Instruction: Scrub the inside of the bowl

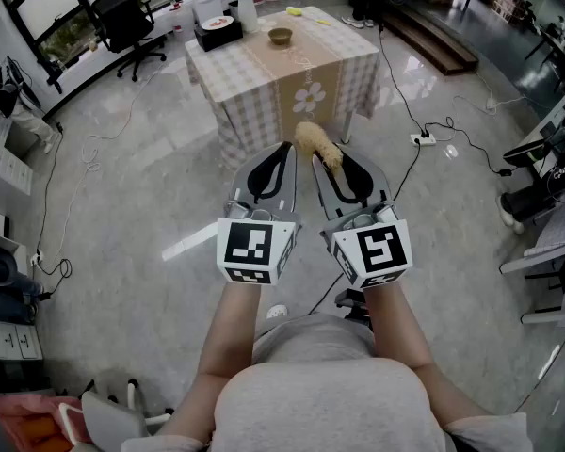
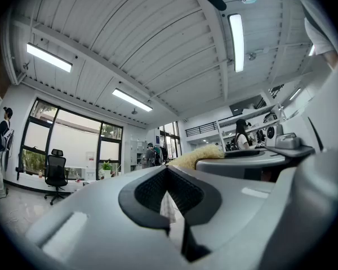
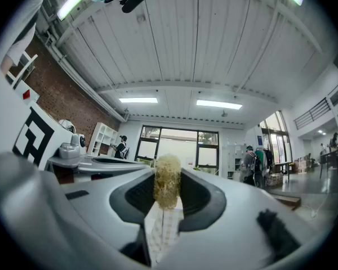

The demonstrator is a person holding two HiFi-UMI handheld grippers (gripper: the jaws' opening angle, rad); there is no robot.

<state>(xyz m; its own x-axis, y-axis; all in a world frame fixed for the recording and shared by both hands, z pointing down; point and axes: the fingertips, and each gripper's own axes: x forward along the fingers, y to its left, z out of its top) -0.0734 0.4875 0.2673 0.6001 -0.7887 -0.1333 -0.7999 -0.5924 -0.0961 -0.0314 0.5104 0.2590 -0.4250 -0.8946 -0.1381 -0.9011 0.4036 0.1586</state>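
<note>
My left tongs (image 1: pixel 282 151) are pressed together with nothing between them. My right tongs (image 1: pixel 326 161) pinch a pale, fibrous scrubber (image 1: pixel 316 143). Its fuzzy head sticks out past the tips, but the jaws hide the part inside the grip, so I cannot tell how long it is.

Both tongs hang side by side over the floor (image 1: pixel 141 186), just beside each other and well apart from the desk (image 1: pixel 231 59) ahead. The bowl (image 1: pixel 281 36) sits on the desk, small and brown, and its inside is too small to make out.

In the left gripper view the scrubber shows only as a tuft behind the right tongs' body. In both gripper views a sliver of checked cloth (image 3: pixel 162 229) shows through the slit behind the tips, and I cannot make out the bowl there. My shirt (image 1: pixel 330 384) cuts off my forearms (image 1: pixel 231 337).
</note>
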